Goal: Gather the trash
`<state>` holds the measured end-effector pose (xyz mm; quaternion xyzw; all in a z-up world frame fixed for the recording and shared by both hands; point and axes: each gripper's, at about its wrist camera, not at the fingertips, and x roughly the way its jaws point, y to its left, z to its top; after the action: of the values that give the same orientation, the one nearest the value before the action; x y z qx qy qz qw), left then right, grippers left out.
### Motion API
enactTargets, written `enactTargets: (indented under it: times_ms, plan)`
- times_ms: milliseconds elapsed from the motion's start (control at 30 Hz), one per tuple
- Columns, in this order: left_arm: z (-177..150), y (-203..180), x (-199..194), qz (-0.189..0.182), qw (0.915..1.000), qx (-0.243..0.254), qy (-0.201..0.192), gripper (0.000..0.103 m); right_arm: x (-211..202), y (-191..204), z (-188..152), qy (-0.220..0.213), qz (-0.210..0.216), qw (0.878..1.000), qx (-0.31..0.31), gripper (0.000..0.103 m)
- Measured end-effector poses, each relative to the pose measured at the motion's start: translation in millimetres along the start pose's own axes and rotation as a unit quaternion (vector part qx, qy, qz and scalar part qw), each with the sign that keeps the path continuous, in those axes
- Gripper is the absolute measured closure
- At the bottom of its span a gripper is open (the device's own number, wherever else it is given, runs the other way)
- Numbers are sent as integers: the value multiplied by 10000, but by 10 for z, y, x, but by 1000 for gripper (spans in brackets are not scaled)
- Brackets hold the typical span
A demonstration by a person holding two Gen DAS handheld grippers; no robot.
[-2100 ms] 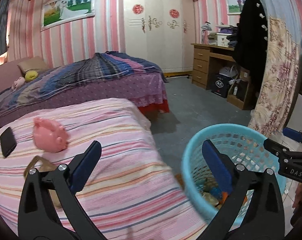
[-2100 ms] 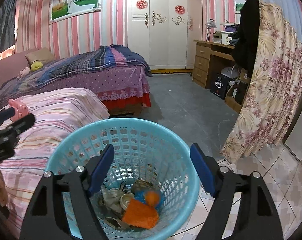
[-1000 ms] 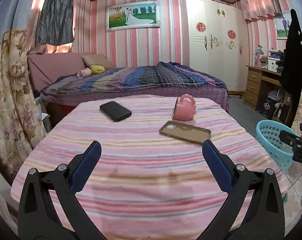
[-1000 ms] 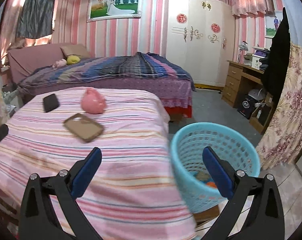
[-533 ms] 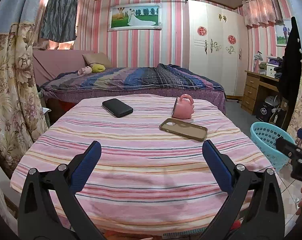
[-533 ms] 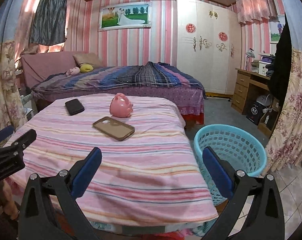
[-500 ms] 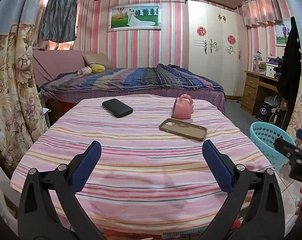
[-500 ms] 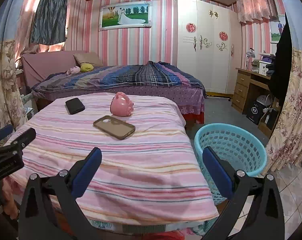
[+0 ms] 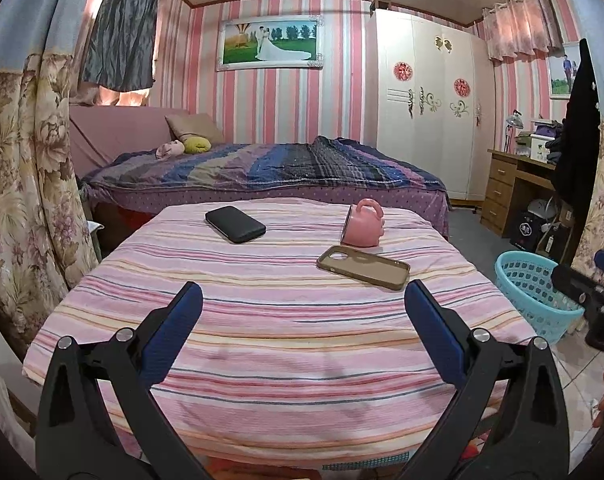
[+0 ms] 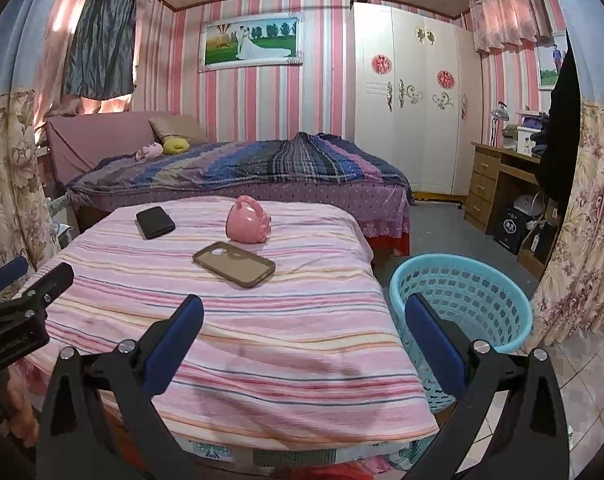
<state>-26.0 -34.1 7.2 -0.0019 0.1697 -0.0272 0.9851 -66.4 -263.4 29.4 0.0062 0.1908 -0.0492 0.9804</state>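
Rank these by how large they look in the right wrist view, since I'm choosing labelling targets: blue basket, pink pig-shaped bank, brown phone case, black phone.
1. blue basket, clearly largest.
2. brown phone case.
3. pink pig-shaped bank, close to the case, and it sits farther back, so that order is unsure.
4. black phone, smallest, also farthest back.

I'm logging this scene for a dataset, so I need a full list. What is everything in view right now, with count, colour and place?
striped cloth: one, pink, covering the near table
phone case: one, brown, middle of the cloth
power bank: one, black, far left of the cloth
piggy bank: one, pink, behind the phone case
basket: one, light blue, floor right of the table
bed: one, blue-purple plaid cover, behind the table
wardrobe: one, white, back wall
desk: one, wooden, right wall
left gripper: one, black with blue pads, open, empty
right gripper: one, same, open, empty
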Motion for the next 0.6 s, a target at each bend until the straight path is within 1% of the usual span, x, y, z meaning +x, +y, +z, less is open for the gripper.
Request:
enactTargets:
  times_ms: [167,367,600]
  plan:
    - [8,-20,-14,-32,10000,-23,-18,5,-24,3,31,-122,29,9999,-25,5]
    - [35,7,-37,2,9999,-33,-98,5,-50,9,50,-172,18,9998,-15,5]
    - [52,5,-45,-23,9999,-56,-99,5,-92,12,67,-239,-11,9997,-35,5]
